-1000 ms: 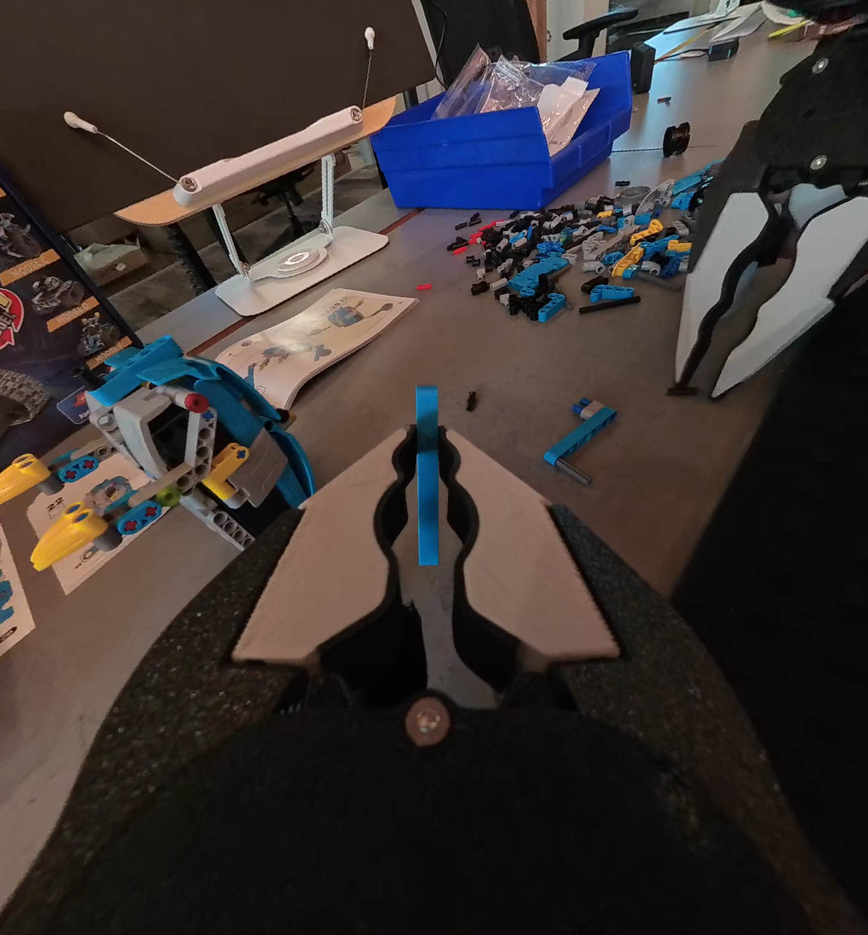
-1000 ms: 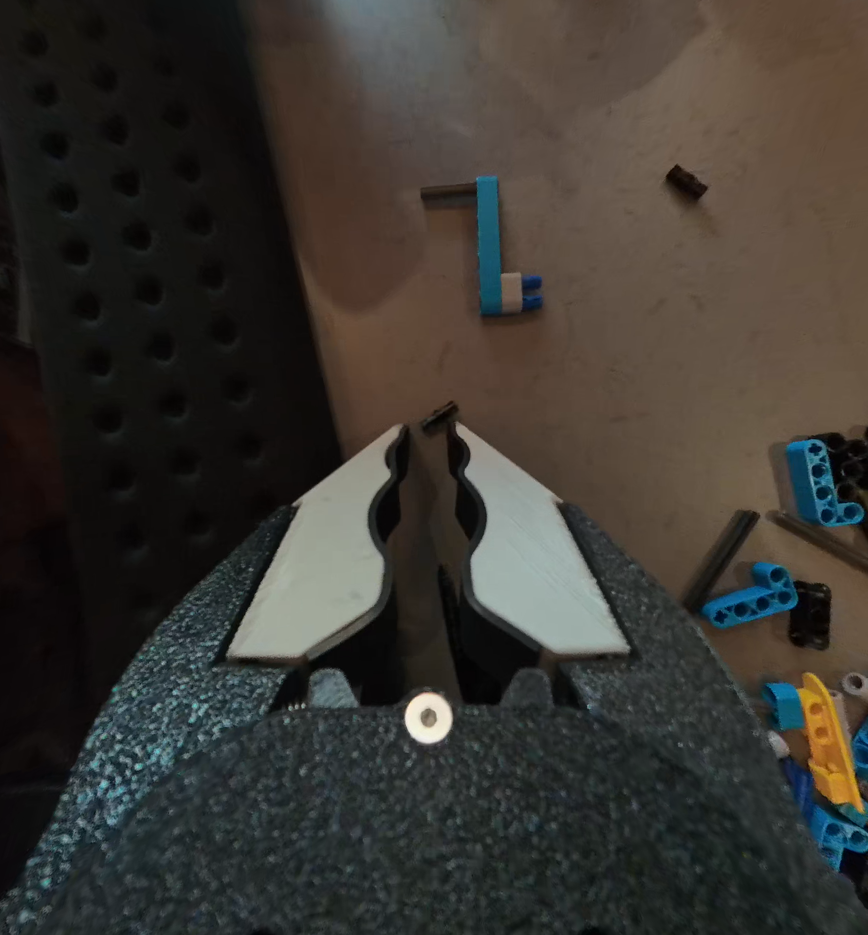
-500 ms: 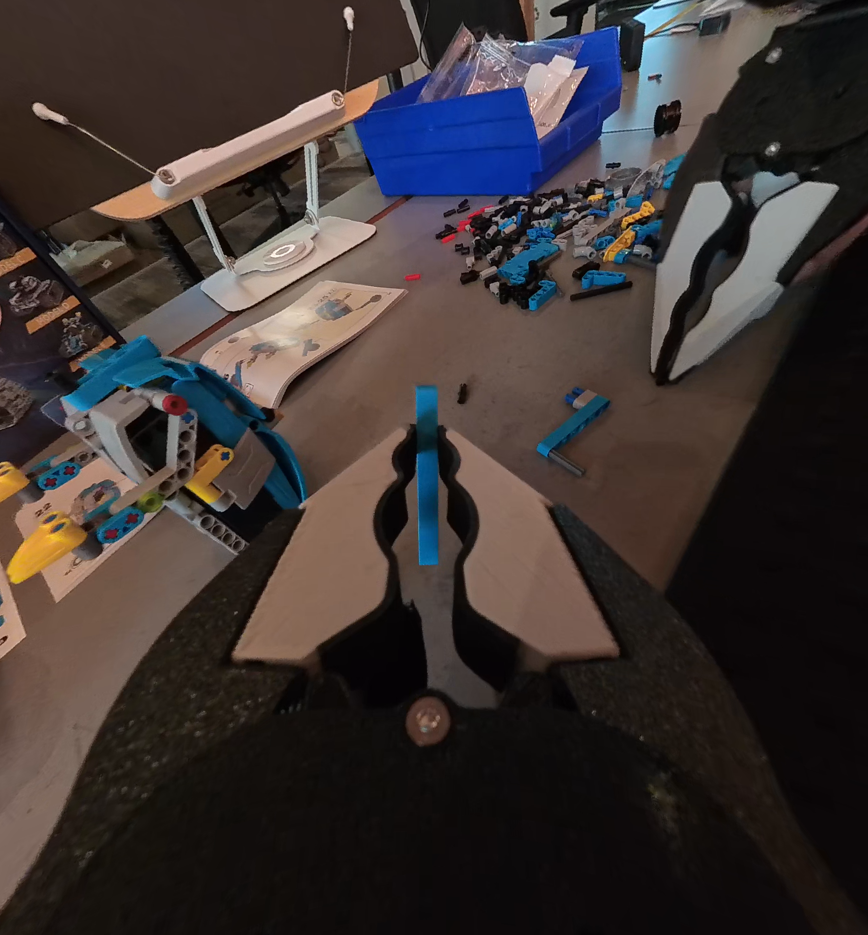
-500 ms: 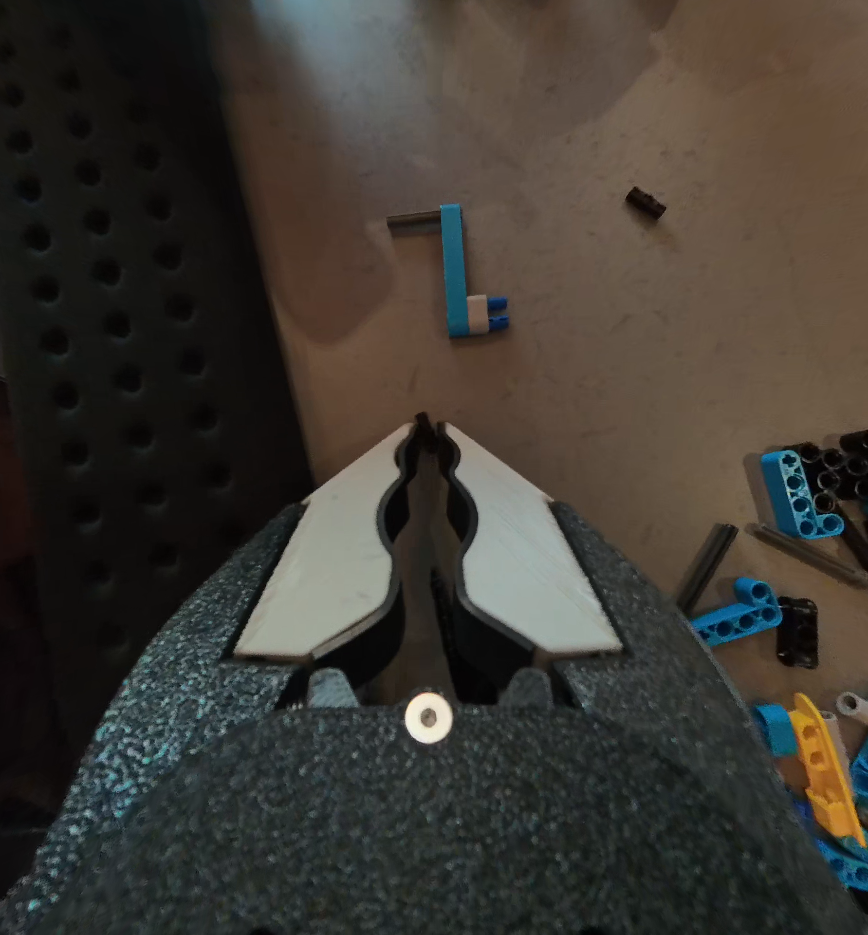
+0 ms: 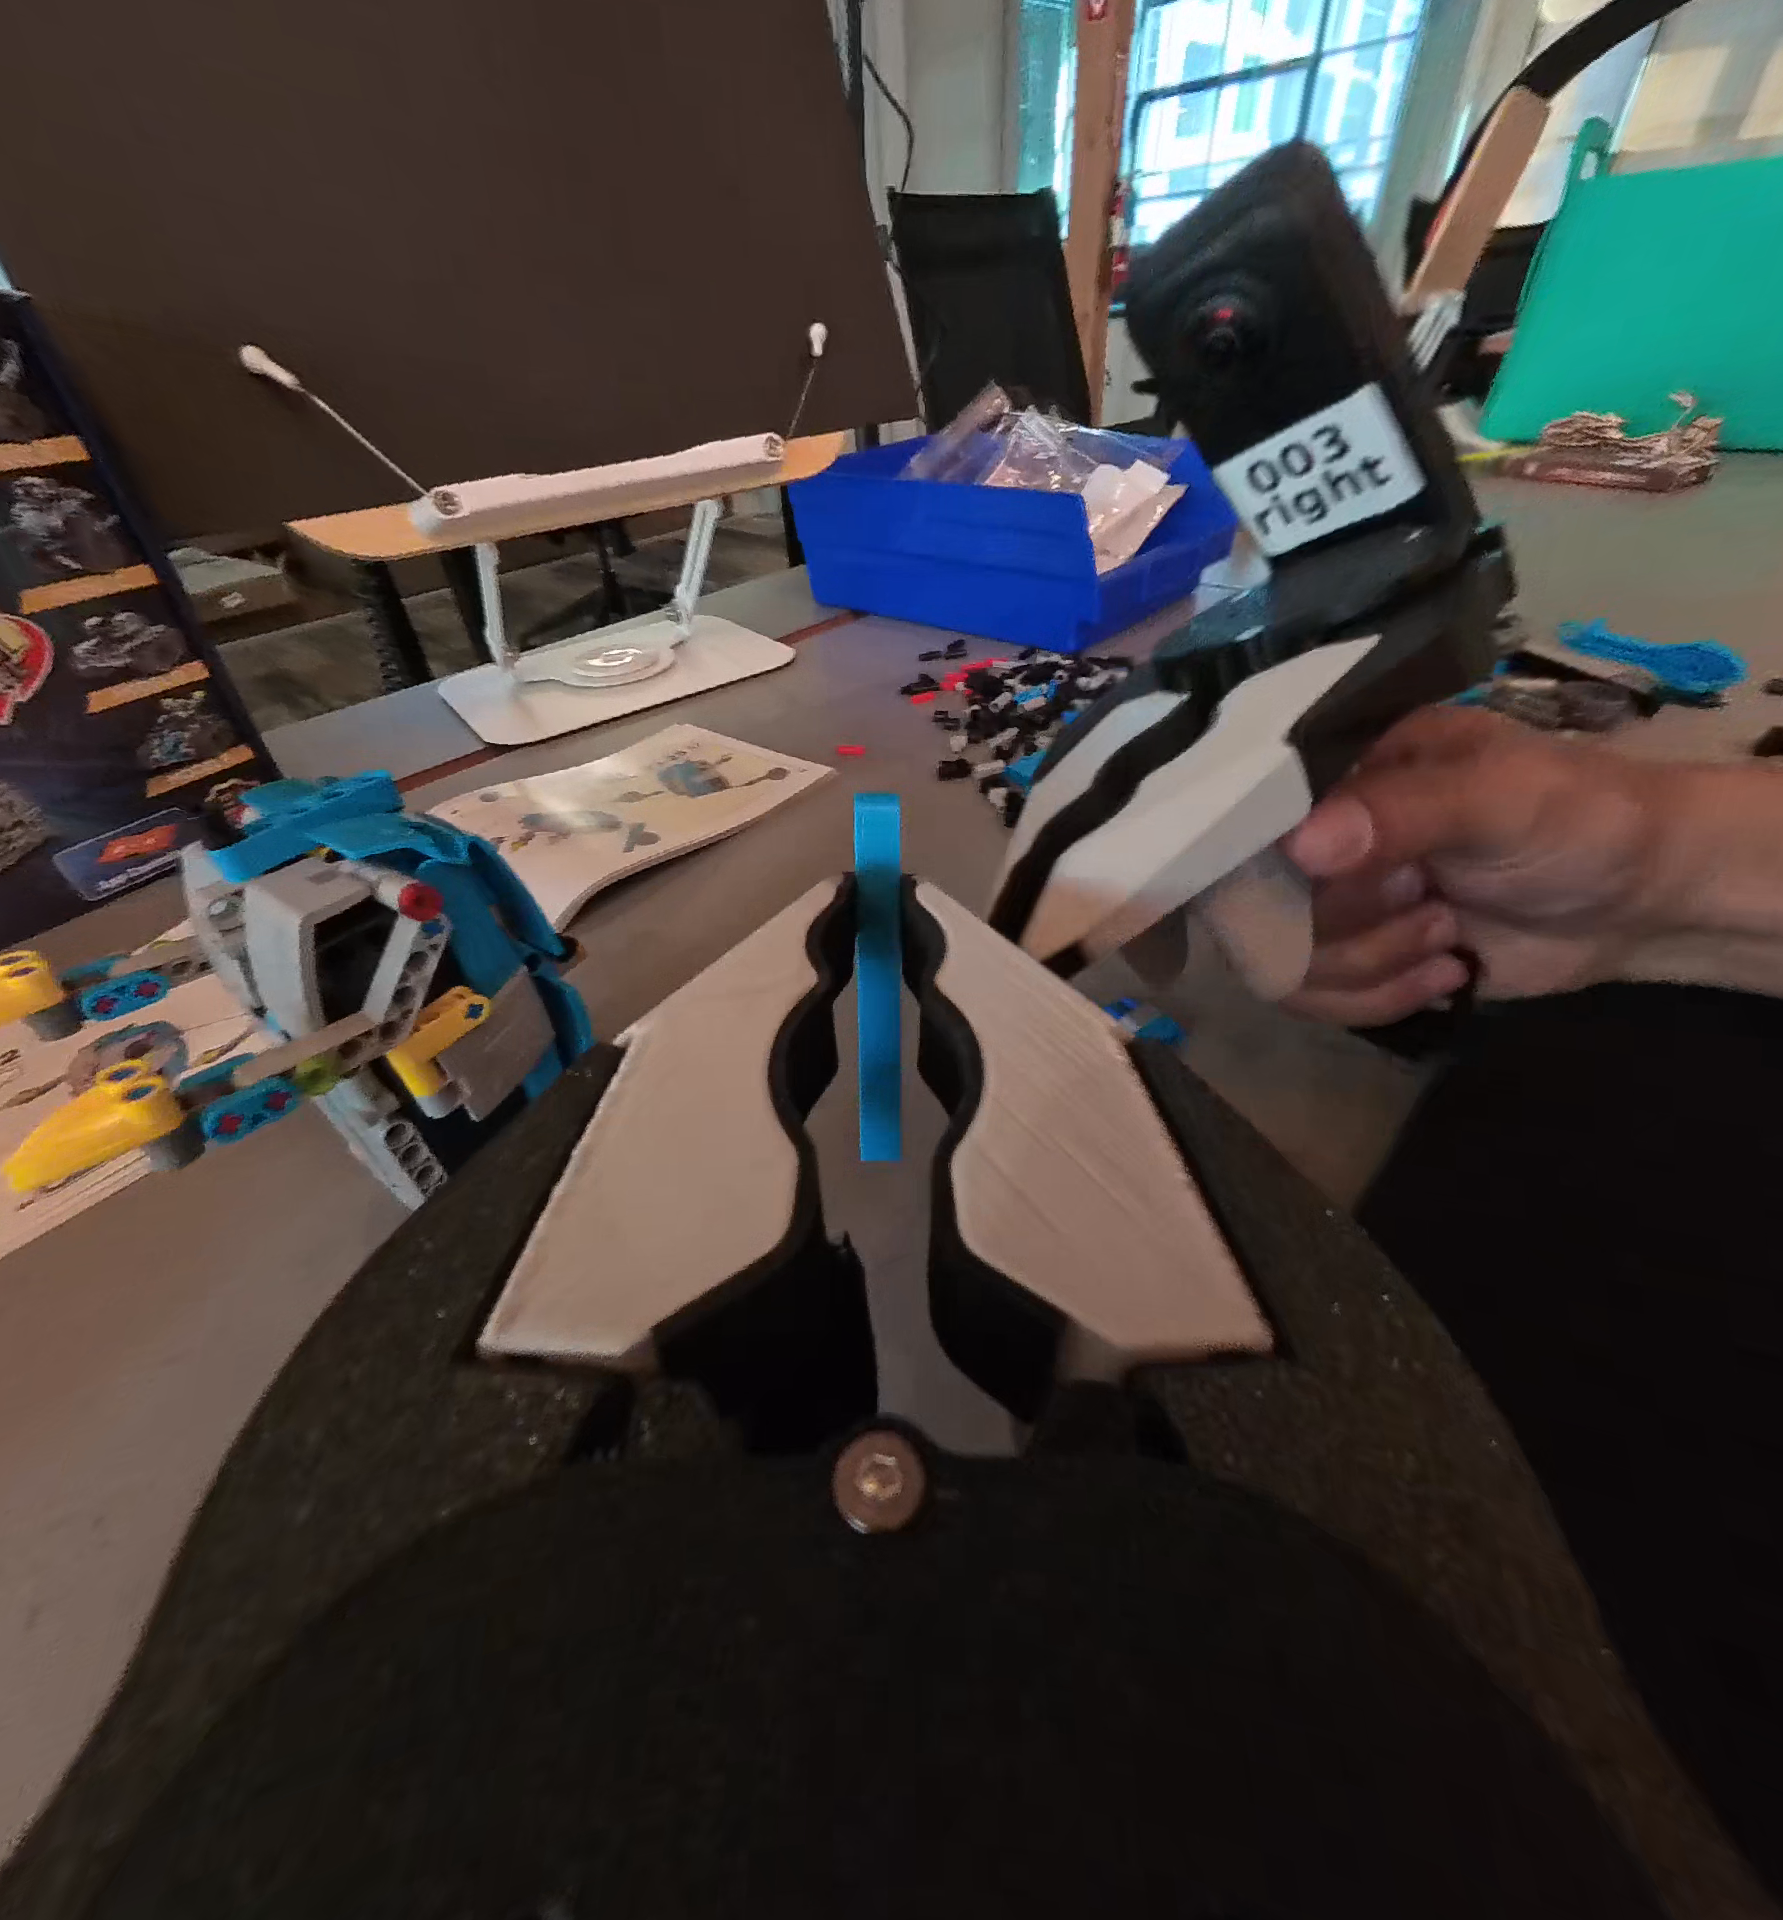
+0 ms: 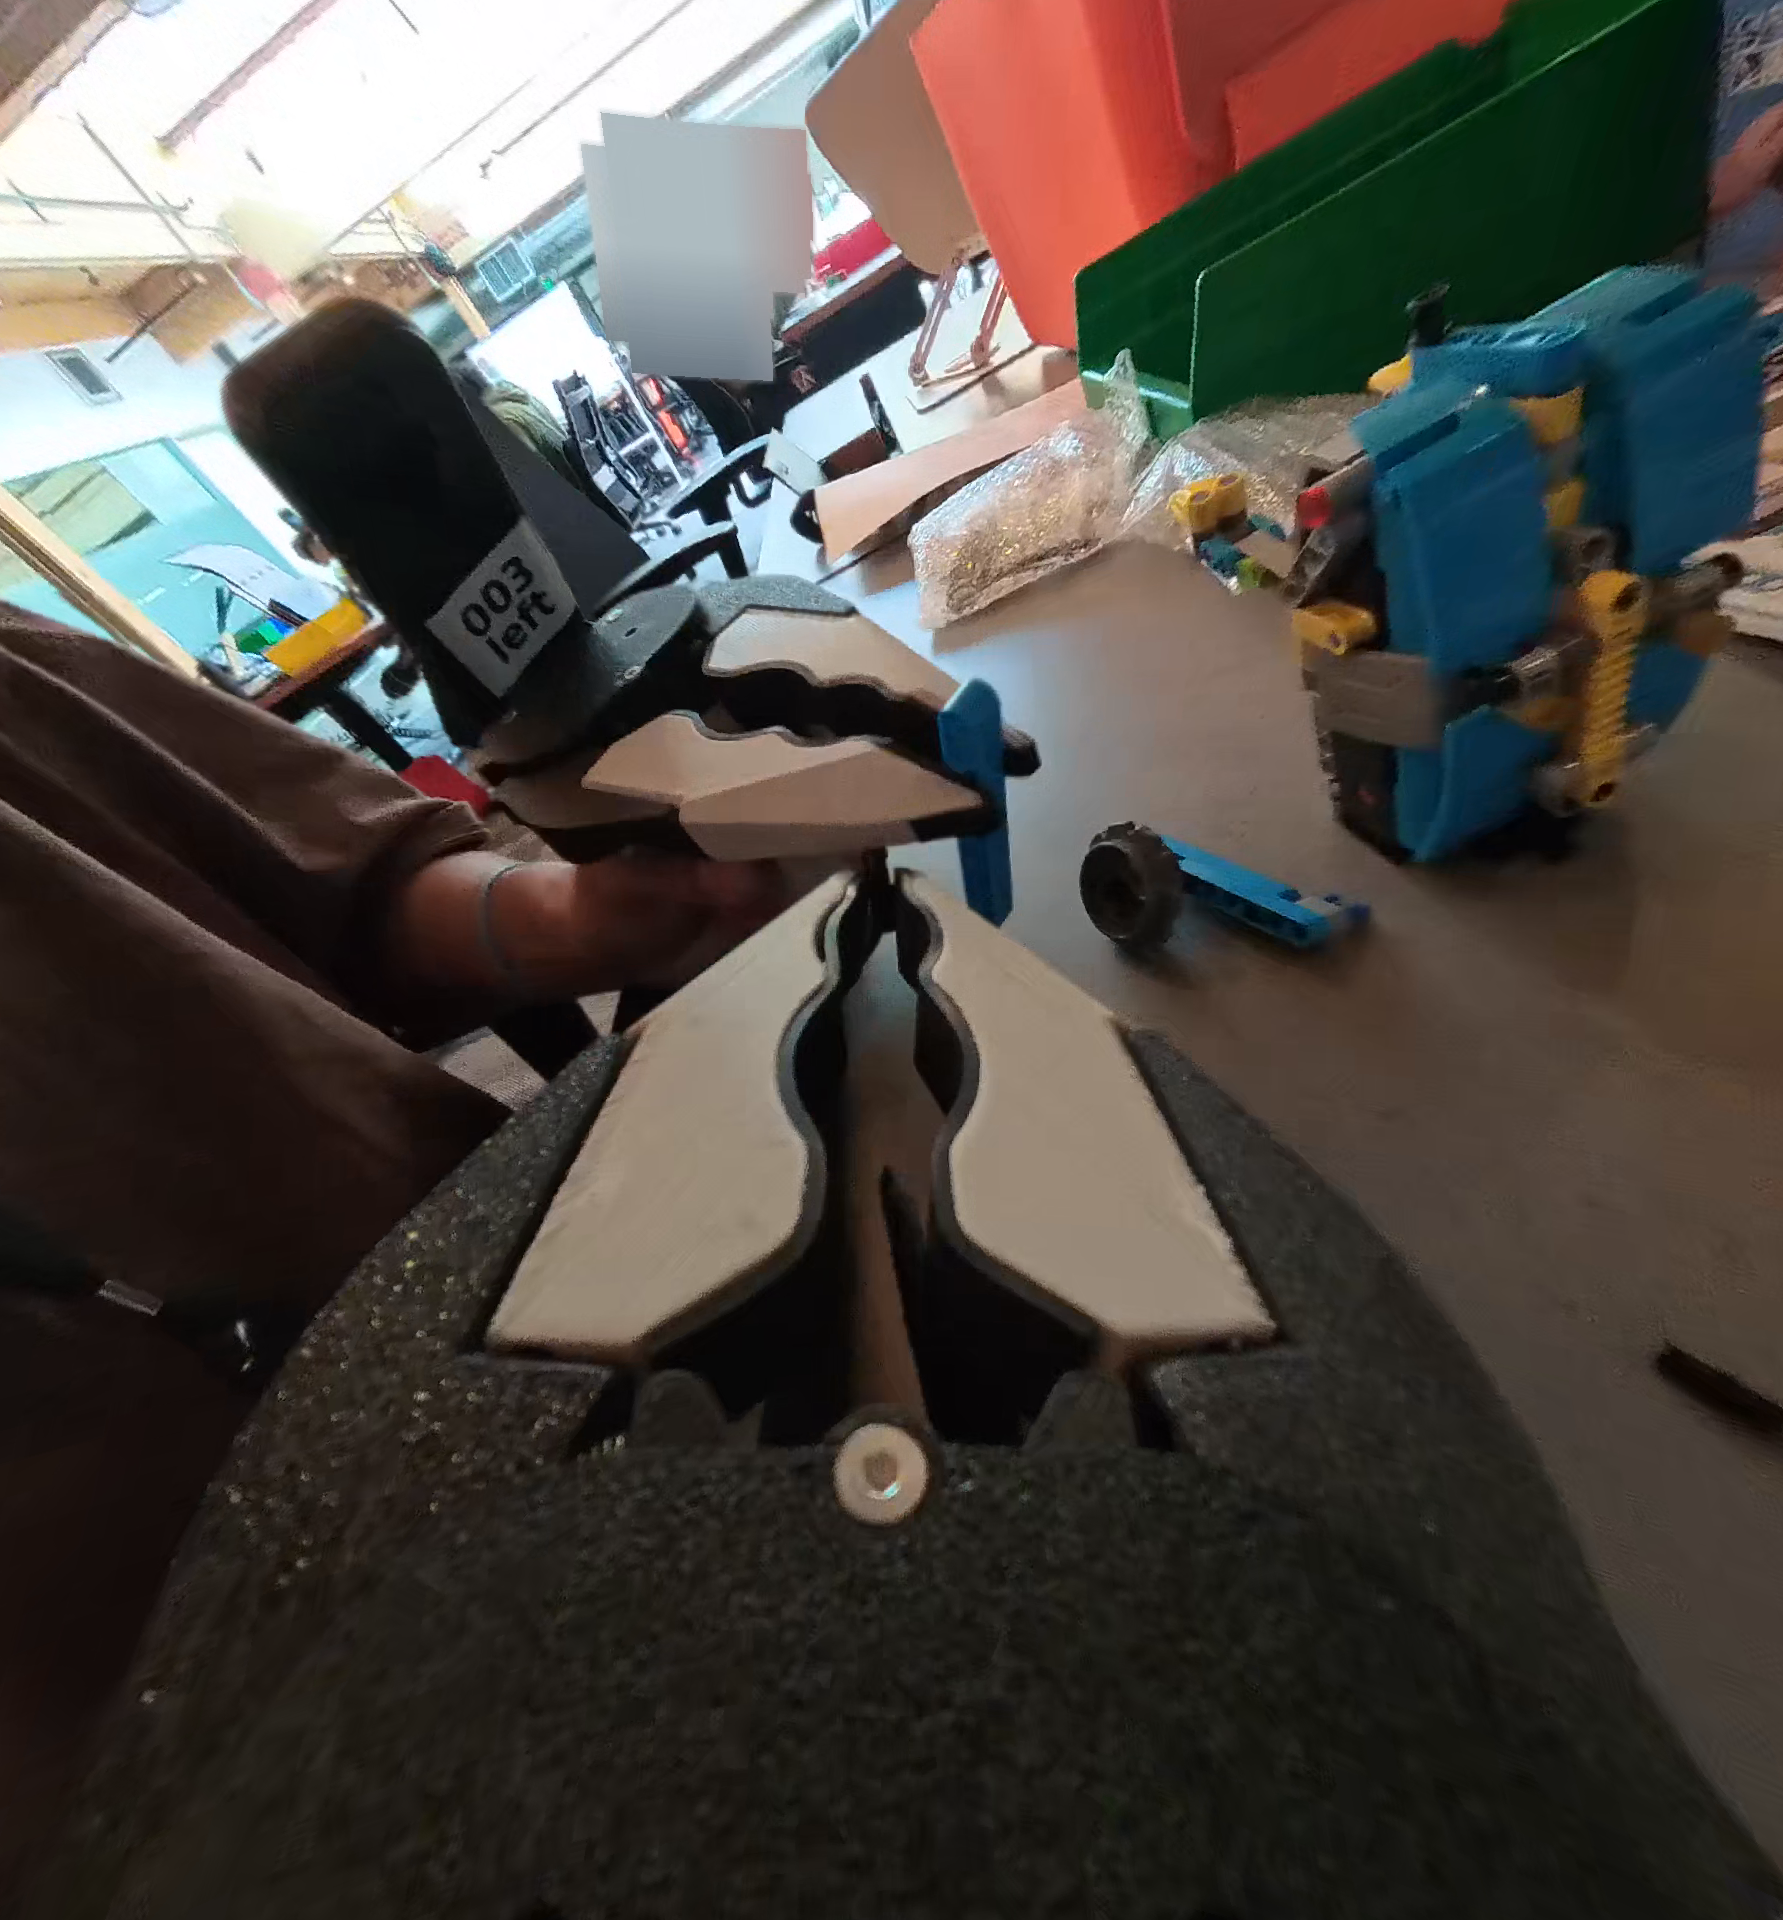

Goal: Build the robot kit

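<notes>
While the left tool is clamped on a flat blue beam, that beam stands edge-on between the fingertips, its long axis running along the fingers in the left wrist view, one end poking out past the tips toward 12 o'clock and the other reaching back toward 6. In the right wrist view the same beam hangs nearly upright from the left tool, long axis top to bottom, lower end clear of the bench.

The right tool is closed on a small black pin at its very tips, just beneath the left tool; the pin is too small to tell its direction. In the left wrist view the right tool comes in from 2 o'clock, held by a hand, its tips just beside the left fingertips.

At 9 o'clock of the left tool a blue, grey and yellow brick model rests on the bench. An instruction booklet lies at 11 o'clock, loose bricks and a blue bin at 1 o'clock. In the right wrist view a black wheel on a blue beam lies at 2 o'clock.
</notes>
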### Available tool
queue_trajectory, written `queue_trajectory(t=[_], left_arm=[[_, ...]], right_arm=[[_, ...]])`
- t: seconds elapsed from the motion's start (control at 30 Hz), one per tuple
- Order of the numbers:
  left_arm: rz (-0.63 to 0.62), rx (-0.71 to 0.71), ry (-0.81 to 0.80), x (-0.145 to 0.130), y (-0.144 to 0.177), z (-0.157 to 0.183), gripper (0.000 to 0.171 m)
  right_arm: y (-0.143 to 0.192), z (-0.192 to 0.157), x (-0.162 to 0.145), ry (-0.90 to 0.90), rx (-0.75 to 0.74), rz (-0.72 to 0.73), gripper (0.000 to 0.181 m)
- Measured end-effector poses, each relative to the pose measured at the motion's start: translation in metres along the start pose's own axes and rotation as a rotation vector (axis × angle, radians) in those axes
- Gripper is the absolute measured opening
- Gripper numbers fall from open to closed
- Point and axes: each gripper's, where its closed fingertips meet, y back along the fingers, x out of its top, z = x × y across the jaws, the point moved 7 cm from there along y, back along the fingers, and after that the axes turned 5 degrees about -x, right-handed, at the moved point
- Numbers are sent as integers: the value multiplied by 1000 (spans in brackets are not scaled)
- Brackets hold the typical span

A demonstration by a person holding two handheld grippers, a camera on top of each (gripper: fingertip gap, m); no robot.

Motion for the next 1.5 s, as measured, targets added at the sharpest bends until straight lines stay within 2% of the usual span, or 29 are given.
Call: queue_trajectory(t=[0.23, 0.43, 0.53, 0.67, 0.83, 1.03, 1.1, 1.27, 1.5], left_arm=[[58, 68, -40, 7, 9, -2, 7], [41, 47, -38, 4, 6, -2, 7], [18, 76, -120, 4, 5, 2, 7], [-71, 144, -310, 0, 1, 9, 7], [-203, 167, -486, -11, -6, 13, 7], [-335, 166, -693, -27, -15, 19, 7], [-318, 165, -668, -24, -15, 19, 7], [-247, 117, -548, -17, -11, 16, 7], [-257, 104, -583, -20, -11, 21, 6]], right_arm=[[-3, 5, 9, -206, 110, 158, 4], [-3, 8, 7, -226, 116, 151, 4], [-2, 10, 6, -252, 140, 138, 4], [-1, 14, 1, -258, 139, 86, 4], [-1, 18, -6, -119, 9, -37, 4], [0, 19, -15, 149, -157, -182, 5], [0, 19, -16, 210, -195, -185, 5], [5, 15, -12, 220, -184, -131, 5], [2, 15, -15, 197, -162, -143, 5]])
